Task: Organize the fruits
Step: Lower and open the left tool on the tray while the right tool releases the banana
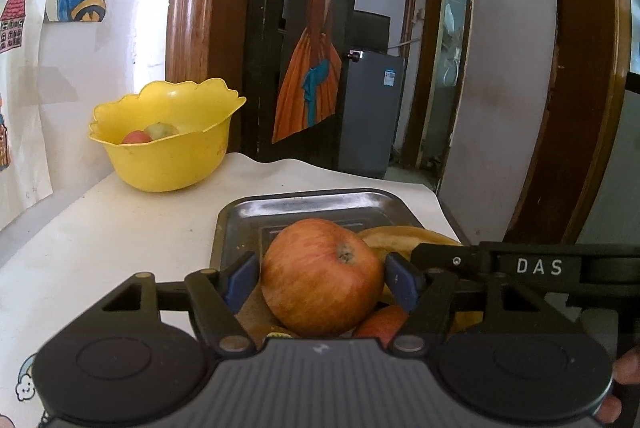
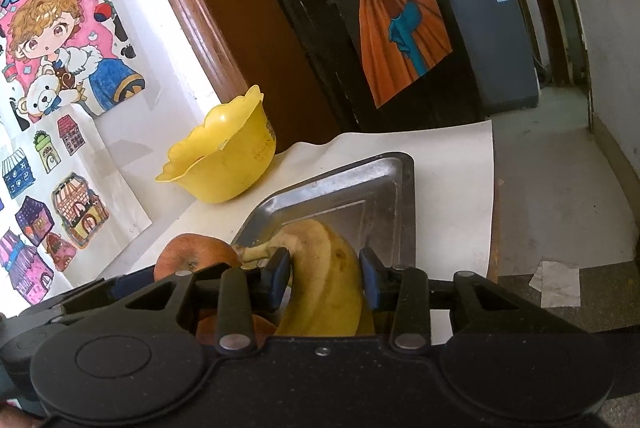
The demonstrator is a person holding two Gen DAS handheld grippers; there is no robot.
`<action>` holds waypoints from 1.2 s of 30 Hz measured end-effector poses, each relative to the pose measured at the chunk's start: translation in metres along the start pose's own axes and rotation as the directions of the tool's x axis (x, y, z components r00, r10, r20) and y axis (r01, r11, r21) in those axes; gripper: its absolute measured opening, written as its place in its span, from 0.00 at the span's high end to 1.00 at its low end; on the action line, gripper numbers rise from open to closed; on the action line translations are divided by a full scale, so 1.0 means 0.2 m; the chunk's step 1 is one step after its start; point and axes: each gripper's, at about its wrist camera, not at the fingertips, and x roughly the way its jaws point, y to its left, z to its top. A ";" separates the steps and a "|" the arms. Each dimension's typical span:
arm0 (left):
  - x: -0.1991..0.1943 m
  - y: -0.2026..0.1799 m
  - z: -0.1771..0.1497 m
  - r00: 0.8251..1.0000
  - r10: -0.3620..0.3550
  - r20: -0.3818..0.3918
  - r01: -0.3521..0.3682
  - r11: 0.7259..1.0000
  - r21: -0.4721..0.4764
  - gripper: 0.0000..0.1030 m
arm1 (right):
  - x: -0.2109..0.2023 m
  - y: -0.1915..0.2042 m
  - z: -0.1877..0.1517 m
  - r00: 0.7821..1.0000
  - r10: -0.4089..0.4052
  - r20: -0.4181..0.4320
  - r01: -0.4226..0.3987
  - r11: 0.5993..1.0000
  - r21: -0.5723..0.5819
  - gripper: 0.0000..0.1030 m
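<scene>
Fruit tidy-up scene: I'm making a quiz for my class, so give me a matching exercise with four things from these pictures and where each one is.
Things:
1. apple
2. banana
3. yellow bowl
4. metal tray

Places:
A. between the right gripper's fingers
B. on the white sheet, under the grippers
C. between the left gripper's fingers
D. near the wall, holding small fruits

Pairs: 1-C, 2-A, 3-D, 4-B
</scene>
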 end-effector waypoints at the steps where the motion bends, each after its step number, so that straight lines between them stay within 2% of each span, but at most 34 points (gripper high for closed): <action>1: 0.00 0.00 0.00 1.000 -0.001 0.000 0.001 1.000 -0.002 0.29 | 0.00 0.00 0.00 1.000 0.002 -0.001 -0.002 1.000 0.002 0.60; 6: 0.00 0.00 0.00 1.000 -0.001 0.001 0.001 1.000 -0.003 0.28 | 0.00 0.00 0.00 1.000 0.003 0.001 -0.003 1.000 0.003 0.60; 12: -0.01 0.02 0.00 1.000 0.007 0.020 -0.007 1.000 -0.017 0.19 | -0.02 -0.01 0.00 1.000 0.007 0.006 -0.007 1.000 0.005 0.58; 31: -0.05 0.03 0.02 0.999 0.017 0.044 -0.015 0.999 -0.033 0.11 | -0.04 0.00 0.00 1.000 0.006 0.023 -0.006 1.000 0.009 0.54; 36: -0.08 0.03 0.03 0.998 0.026 0.060 -0.023 0.999 -0.039 0.09 | -0.07 0.01 0.00 0.999 0.005 0.041 -0.006 1.000 0.012 0.48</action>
